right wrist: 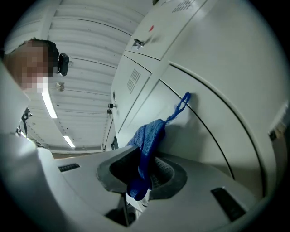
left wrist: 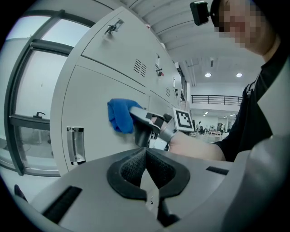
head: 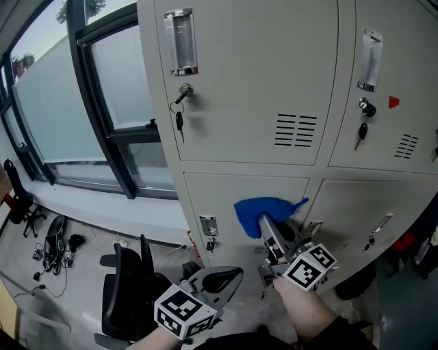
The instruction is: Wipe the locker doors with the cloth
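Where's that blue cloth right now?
In the head view the cloth sits just right of centre, clamped in the right tongs and held against the lower locker door, to the right of its handle.

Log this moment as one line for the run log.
right gripper: shut on blue cloth | blue cloth against lower locker door | left gripper: shut, empty

- Left gripper [left wrist: 145, 156] first: pale grey moulded shell, smooth and rounded
- Black textured pads [left wrist: 129, 168] line its jaws, ringed by a dark rubbery collar
- Dark rectangular slots [left wrist: 62, 204] are sunk into the shell on either side
- Left marker cube [head: 183, 311]: white faces, bold black squares
- Right gripper [head: 264, 221]: same grey build, with darker metal parts
- Right marker cube [head: 309, 266] carries a matching black-and-white pattern
- Black top [left wrist: 253, 127] on the person, forearms uncovered
- Small black camera [left wrist: 199, 12] is worn on the head
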The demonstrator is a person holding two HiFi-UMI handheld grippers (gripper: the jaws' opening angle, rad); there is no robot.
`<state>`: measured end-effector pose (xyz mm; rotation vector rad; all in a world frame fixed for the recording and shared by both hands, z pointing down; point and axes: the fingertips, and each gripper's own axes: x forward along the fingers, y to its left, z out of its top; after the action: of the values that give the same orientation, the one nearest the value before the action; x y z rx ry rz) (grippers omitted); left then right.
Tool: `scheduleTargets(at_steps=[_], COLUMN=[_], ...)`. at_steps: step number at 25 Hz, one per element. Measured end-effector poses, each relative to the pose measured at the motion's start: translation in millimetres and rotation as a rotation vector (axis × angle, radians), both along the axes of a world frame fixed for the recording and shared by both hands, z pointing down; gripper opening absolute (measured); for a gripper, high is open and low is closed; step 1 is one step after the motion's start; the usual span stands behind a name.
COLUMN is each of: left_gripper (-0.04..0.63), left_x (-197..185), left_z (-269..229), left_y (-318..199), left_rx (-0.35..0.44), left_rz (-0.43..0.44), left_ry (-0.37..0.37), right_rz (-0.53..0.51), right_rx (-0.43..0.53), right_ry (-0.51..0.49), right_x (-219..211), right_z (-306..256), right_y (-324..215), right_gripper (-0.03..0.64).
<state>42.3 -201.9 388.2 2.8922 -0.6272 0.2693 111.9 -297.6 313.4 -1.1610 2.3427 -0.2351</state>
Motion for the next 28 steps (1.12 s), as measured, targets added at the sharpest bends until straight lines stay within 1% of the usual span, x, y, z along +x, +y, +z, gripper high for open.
scheduleTargets(at_steps=[5,7,10,12,16,22,26,28], left_gripper=[0.006,0.006,0.006,0.006,0.006,0.006,0.006,0.006], left_x=[-7,-8,-9,-9,-9,-7,-5,-3], left_z=[10,14,20,22,21,25,26,26], left_y=[-5,-8,-11,-11,-9,-8,-6,-4], left_rx=[-0.021,-0.027,-0.041,-0.048,-0.060,-0.071,-0.068,-0.070], left_rz=[-0.020,-0.026,-0.035,-0.039,-0.036,-0.030,-0.019,-0.008], left_ry=[-0.022,-0.028,-0.044,-0.051,-0.052,-0.060,-0.061,-0.060], right_rz=[0.001,0.016,0.044,0.052,0.063,0.090,0.101,0.103], right_rx=[-0.117,-0.155,-0.218,-0.271,-0.382,-0.485,-0.552,-0.605], right_ry=[-0.007,0.021,0.090,0.102,0.087,0.090,0.062,0.029], right_x=[4,4,3,4,9,17,18,20], right_z=[77,106,150,180,229,278,304,315], right_y=[-2,-3,-4,-3,-3,-2,-3,-1], right_gripper=[0.048,0.048,0.048,0.048,0.049,0.048,0.048,0.049])
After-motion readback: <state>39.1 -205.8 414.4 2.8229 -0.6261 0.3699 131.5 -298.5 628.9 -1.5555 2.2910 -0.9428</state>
